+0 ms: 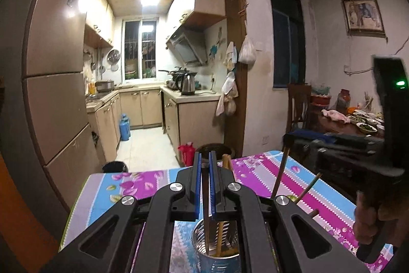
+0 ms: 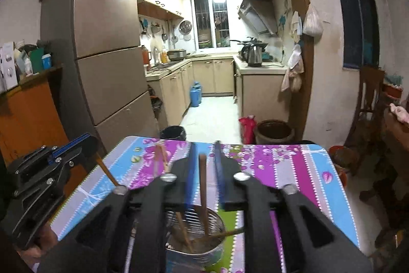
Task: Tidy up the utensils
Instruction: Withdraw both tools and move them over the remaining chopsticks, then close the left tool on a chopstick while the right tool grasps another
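On the bench, under a slick cloth striped in blue, magenta and grey with printed flowers, we see two ribbed metal cans, one below each wrist camera. Going left to right, the left tongs are clenched on a thin dark chopstick whose lower end hangs inside the left can, beside two paler sticks already in it. The right tongs have just been opening: their blue pads stand apart, and a brown wooden chopstick stands between them untouched, its foot in the right can with about three other sticks leaning there. In the left view a hand grips the right tool's black handle. Beyond the bench's far edge stand a tall brown fridge, a black bin, a red jug and a dark clay pot, with the tiled kitchen lit behind.
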Tool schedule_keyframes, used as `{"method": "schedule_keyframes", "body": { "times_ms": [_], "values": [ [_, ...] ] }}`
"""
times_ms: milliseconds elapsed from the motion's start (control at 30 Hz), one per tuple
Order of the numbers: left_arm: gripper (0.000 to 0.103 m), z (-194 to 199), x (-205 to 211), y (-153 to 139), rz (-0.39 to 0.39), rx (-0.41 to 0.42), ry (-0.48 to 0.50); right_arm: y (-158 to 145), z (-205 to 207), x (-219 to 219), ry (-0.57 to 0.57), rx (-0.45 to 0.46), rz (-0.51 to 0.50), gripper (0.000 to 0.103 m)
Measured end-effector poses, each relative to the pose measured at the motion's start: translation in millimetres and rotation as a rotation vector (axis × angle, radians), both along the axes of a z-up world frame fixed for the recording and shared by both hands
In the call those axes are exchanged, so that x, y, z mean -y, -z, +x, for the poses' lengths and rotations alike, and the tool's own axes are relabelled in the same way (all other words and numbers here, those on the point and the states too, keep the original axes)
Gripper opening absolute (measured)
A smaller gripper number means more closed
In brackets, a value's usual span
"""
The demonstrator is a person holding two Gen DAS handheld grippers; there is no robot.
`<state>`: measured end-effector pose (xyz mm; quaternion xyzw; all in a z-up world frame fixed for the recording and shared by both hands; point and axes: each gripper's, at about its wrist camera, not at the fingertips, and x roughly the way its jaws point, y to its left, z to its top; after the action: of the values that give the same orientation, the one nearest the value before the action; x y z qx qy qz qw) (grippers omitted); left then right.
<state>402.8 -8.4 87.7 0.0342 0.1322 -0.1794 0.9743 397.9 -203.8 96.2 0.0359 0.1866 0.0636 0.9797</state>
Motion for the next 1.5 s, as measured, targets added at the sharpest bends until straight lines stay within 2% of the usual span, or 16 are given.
{"method": "schedule_keyframes", "body": {
  "times_ms": [33,133,233,333,467,500,567,733,767,933,1067,1233,1400,1500],
  "values": [
    [0.007,-1.4,-2.0,-3.4,-0.006,0.006,-0.010,-3.5,-3.4,1.1,0.004,0.014,0.005,0.045],
    [0.007,-13.2,-14.5,-25.2,-0.027,0.043,-0.029,-33.1,-36.1,13.7,0.010,0.100,0.001,0.046],
    [0.007,-44.1,-26.7,-51.2,-0.023,0.124,-0.054,-57.7,-75.8,30.6,0.006,0.171,-0.011,0.046],
    [0.007,-91.3,-39.8,-78.3,-0.031,0.204,-0.065,-75.9,-145.8,54.3,0.003,0.246,-0.053,0.046],
    [0.008,-175.0,-42.4,-84.2,0.069,0.281,-0.090,-68.2,-233.1,81.6,0.018,0.280,-0.137,0.046],
    [0.009,-204.8,-41.6,-75.6,0.118,0.287,-0.085,-61.6,-253.9,87.6,0.030,0.280,-0.168,0.046],
    [0.012,-235.9,-40.9,-59.8,0.165,0.269,-0.077,-41.2,-294.8,98.1,0.057,0.256,-0.226,0.046],
    [0.012,-304.2,-46.5,19.9,0.256,0.094,-0.063,25.9,-363.9,117.7,0.113,0.123,-0.267,0.044],
    [0.012,-311.6,-48.5,35.9,0.269,0.067,-0.067,37.1,-370.6,117.7,0.115,0.095,-0.260,0.038],
    [0.012,-358.9,-43.5,129.7,0.288,-0.094,-0.070,120.8,-400.6,96.7,0.117,-0.069,-0.212,0.027],
    [0.012,-385.7,-23.1,181.3,0.314,-0.113,-0.073,173.0,-404.8,57.2,0.096,-0.134,-0.195,0.023],
    [0.012,-388.3,8.8,206.1,0.278,-0.150,-0.046,207.6,-390.6,11.5,0.107,-0.154,-0.241,0.022],
    [0.012,-381.3,12.4,225.6,0.250,-0.203,-0.065,223.5,-375.9,8.0,0.122,-0.193,-0.216,0.022],
    [0.012,-379.0,10.6,226.3,0.249,-0.190,-0.075,230.2,-367.1,7.8,0.129,-0.216,-0.206,0.020]
  ]
}}
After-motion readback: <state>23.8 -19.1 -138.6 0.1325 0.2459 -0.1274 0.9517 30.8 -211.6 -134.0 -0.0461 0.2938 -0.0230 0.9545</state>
